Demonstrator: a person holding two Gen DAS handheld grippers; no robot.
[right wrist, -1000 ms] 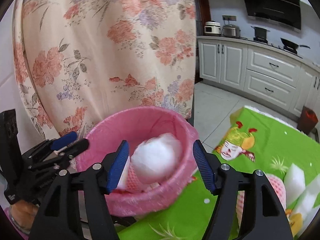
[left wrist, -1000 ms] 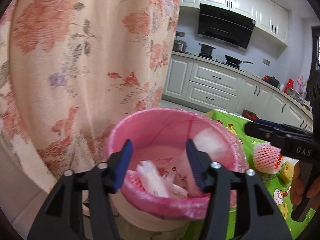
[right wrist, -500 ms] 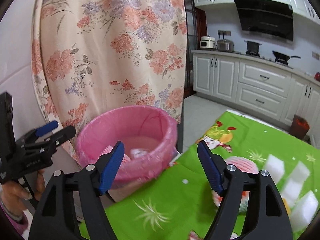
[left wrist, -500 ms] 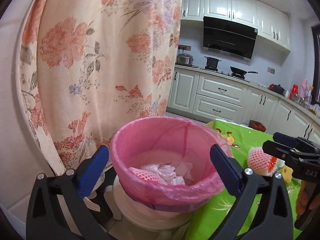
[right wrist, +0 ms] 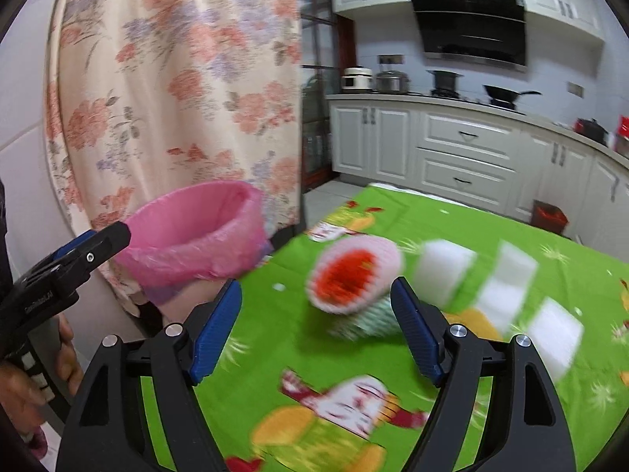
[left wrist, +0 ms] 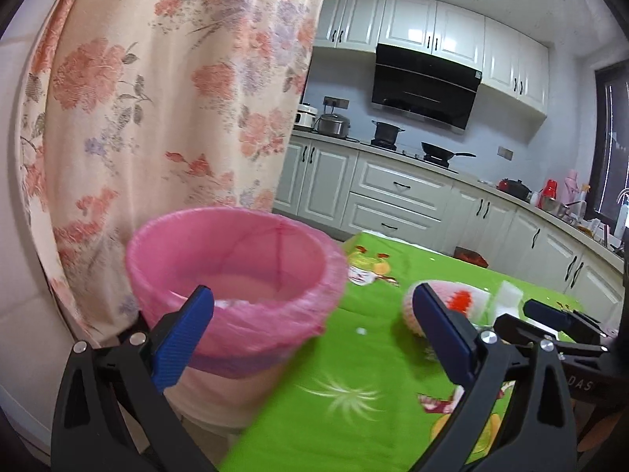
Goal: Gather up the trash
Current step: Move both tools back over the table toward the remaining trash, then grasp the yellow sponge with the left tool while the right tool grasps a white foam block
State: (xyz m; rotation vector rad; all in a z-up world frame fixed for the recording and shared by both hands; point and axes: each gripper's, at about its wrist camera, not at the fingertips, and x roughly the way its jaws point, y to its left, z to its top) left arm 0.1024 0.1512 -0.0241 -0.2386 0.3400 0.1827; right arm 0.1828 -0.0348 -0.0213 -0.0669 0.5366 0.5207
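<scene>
A bin lined with a pink bag (left wrist: 232,275) stands at the table's left end, before a flowered curtain. My left gripper (left wrist: 314,330) is open wide and empty, low in front of the bin and the table edge. My right gripper (right wrist: 316,314) hangs over the green cloth with its jaws opening and nothing pressed between them. Just beyond its fingertips lies a pink-and-white foam fruit net (right wrist: 354,271) with red inside, on top of a green-white net (right wrist: 365,322). Three white foam blocks (right wrist: 507,283) lie to the right. The net (left wrist: 452,303) also shows in the left wrist view.
The table wears a green cartoon-print cloth (right wrist: 275,354). A flowered curtain (left wrist: 157,98) hangs behind the bin. White kitchen cabinets (left wrist: 393,192) and a stove line the far wall. A hand (right wrist: 39,373) holds the left gripper (right wrist: 70,259) beside the bin.
Both grippers have pulled back from over the bin and swung right toward the table. The left jaws spread wide. The white wad between the right fingers is gone; trash lies in the bin.
</scene>
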